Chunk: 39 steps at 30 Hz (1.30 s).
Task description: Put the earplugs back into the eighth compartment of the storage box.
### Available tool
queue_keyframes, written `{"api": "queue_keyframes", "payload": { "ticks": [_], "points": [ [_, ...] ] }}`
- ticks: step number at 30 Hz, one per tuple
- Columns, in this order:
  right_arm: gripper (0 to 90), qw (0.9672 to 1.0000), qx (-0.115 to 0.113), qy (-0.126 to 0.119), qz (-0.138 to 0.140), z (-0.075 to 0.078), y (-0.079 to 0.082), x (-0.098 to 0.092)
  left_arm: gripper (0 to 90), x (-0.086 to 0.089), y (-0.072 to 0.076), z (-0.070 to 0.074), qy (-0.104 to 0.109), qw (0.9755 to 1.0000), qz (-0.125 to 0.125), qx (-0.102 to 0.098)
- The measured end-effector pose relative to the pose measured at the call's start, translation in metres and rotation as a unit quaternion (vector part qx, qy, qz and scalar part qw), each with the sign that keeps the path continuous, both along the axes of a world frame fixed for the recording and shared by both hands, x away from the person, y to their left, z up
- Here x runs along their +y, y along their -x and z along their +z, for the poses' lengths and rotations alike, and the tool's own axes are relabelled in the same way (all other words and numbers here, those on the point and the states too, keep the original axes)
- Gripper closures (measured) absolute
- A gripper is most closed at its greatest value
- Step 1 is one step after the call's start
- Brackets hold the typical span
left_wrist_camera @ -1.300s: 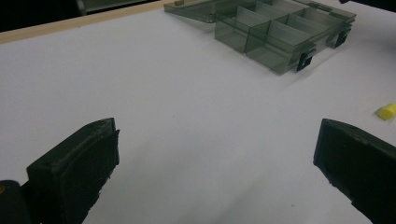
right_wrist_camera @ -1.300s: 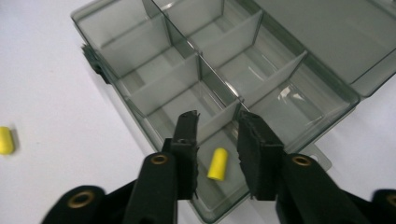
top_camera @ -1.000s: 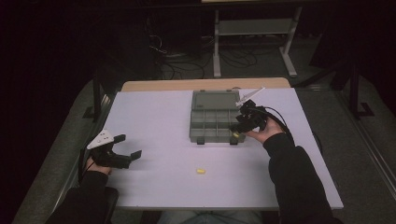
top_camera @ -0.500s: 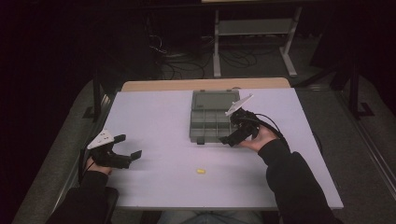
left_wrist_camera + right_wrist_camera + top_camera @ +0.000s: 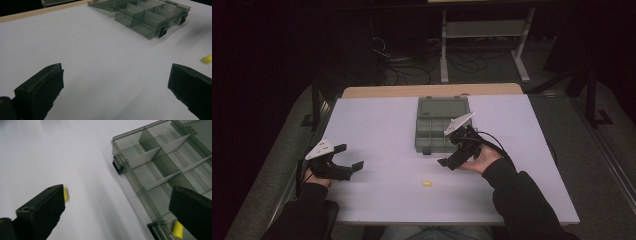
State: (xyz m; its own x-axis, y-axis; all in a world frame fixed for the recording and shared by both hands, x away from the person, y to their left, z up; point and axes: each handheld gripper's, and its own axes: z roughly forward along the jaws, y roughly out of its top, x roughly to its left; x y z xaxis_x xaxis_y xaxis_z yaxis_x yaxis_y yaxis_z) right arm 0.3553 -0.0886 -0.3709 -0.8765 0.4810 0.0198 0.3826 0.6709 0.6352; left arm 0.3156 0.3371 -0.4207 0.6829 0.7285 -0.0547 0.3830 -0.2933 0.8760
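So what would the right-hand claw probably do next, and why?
Probably swing toward the small yellow piece on the white table and come down over it. The right gripper, whose jaws have just been opening, holds nothing and hangs beside the compartment box, where a similar yellow piece already lies.

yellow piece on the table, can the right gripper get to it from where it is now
Probably yes: the right gripper is open, and bare table lies between it and the yellow piece.

My right hand-held gripper (image 5: pixel 116 212) half hides a small yellow piece (image 5: pixel 65 194) behind one jaw. A second yellow piece (image 5: pixel 178 230) in the compartment box (image 5: pixel 160 170) is partly covered too. That box runs off frame.
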Motion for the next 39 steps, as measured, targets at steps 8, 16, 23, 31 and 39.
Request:
{"api": "queue_keyframes", "payload": {
  "ticks": [8, 16, 23, 31, 39],
  "points": [
    [0.0, 0.9998, 0.006, 0.003, 0.020, -0.010, 0.008, 0.010, 0.0, 0.000, 0.000, 0.000, 0.001, 1.0000, 0.000, 0.000],
    [0.0, 0.9990, 0.006, 0.013, 0.042, -0.017, 0.018, 0.020, 0.0, 0.000, 0.000, 0.000, 0.001, 1.0000, 0.000, 0.000],
    [0.0, 0.9980, 0.014, 0.021, 0.058, -0.029, 0.027, 0.031, 0.0, 0.000, 0.000, 0.000, 0.001, 1.0000, 0.000, 0.000],
    [0.1, 0.9958, 0.023, 0.034, 0.081, -0.042, 0.035, 0.046, 0.0, 0.000, 0.000, 0.000, 0.001, 1.0000, 0.000, 0.000],
    [2.1, 0.9943, 0.029, 0.042, 0.093, -0.048, 0.040, 0.052, 0.0, 0.000, 0.000, 0.000, 0.001, 1.0000, -0.001, 0.001]
  ]
}}
